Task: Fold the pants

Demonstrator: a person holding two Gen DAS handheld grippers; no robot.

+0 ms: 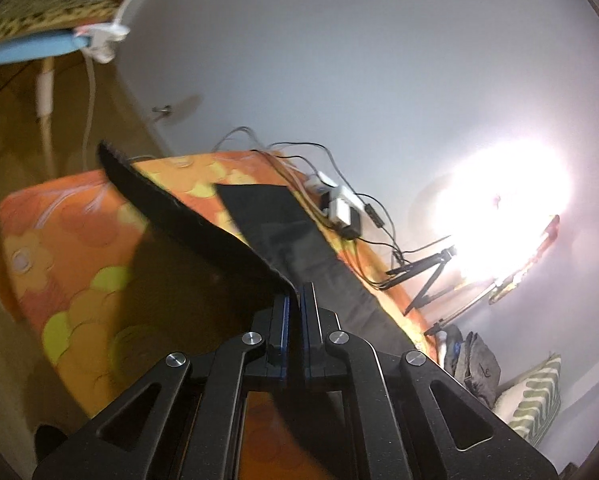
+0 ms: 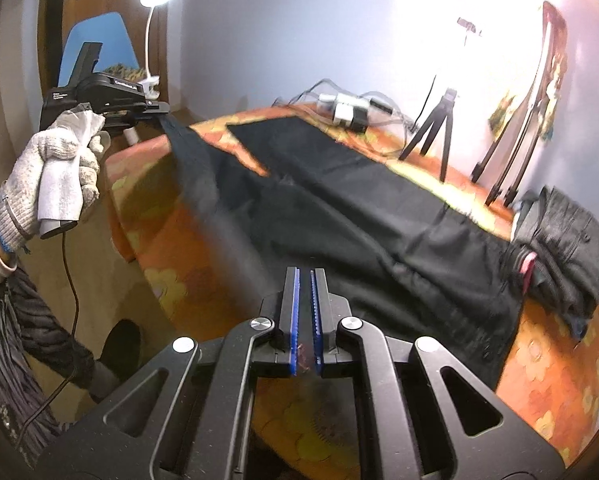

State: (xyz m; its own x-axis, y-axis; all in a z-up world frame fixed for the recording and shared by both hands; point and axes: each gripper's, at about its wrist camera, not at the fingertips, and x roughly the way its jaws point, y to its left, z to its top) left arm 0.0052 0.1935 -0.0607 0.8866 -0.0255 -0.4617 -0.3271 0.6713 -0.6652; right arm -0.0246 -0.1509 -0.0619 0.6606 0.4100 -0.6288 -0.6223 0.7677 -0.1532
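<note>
Black pants (image 2: pixel 339 200) lie spread on the orange floral table (image 2: pixel 171 256), waistband at the right. My left gripper (image 1: pixel 295 292) is shut on the hem of the near leg (image 1: pixel 187 220) and holds it lifted above the table; it shows in the right wrist view (image 2: pixel 155 110) at the far left, held by a gloved hand. The other leg (image 1: pixel 275 216) lies flat. My right gripper (image 2: pixel 304 276) is nearly shut over the near edge of the pants; dark cloth seems to run between its pads.
A power strip with adapters and cables (image 2: pixel 351 114), a small black tripod (image 2: pixel 435 128) and a stand (image 2: pixel 511 160) are at the table's far side. A pile of dark clothes (image 2: pixel 559 248) lies at the right end. A blue chair (image 2: pixel 95 48) and clip lamp (image 2: pixel 155 0) are behind.
</note>
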